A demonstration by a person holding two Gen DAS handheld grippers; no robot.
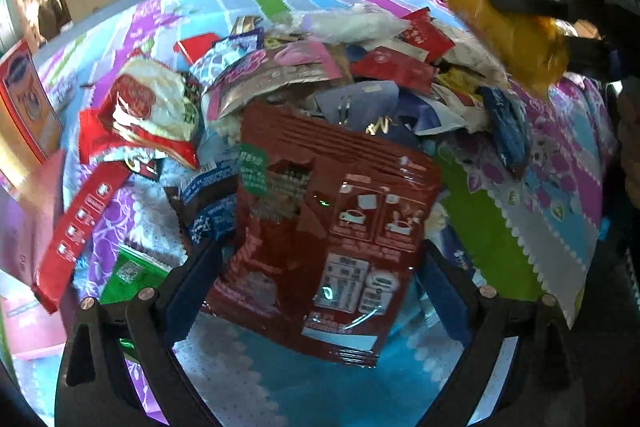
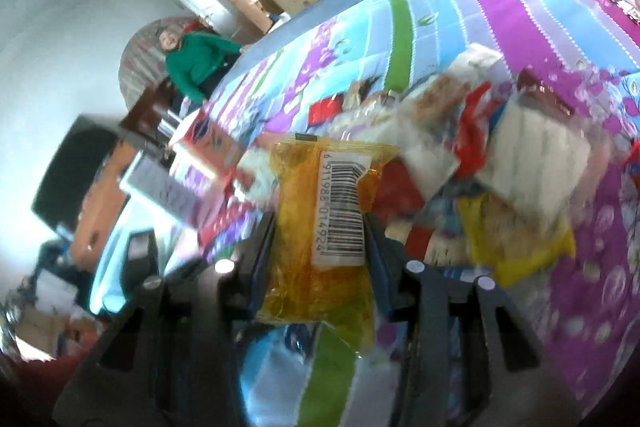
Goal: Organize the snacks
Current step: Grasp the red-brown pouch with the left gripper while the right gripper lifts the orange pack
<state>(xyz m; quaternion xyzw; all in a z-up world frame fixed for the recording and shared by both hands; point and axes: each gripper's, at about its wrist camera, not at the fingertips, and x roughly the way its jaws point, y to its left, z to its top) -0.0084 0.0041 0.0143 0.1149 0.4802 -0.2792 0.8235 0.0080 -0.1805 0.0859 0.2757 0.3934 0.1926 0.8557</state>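
Right wrist: hand-held gripper clamps yellow snack packet (barcode visible)

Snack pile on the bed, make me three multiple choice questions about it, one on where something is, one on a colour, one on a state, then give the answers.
1. Where does the red-brown pouch sit in the left wrist view?
A. between the left gripper's fingers
B. on the light blue pillow
C. inside the orange box

2. What colour is the packet with the barcode label?
A. green
B. translucent orange-yellow
C. black

3. What is the right gripper doing?
A. open over bare bedding
B. shut on nothing
C. gripping the packet

Answers: A, the pouch fills the gap between the fingers. B, the right wrist view shows orange-yellow film. C, both fingers press the packet's sides.
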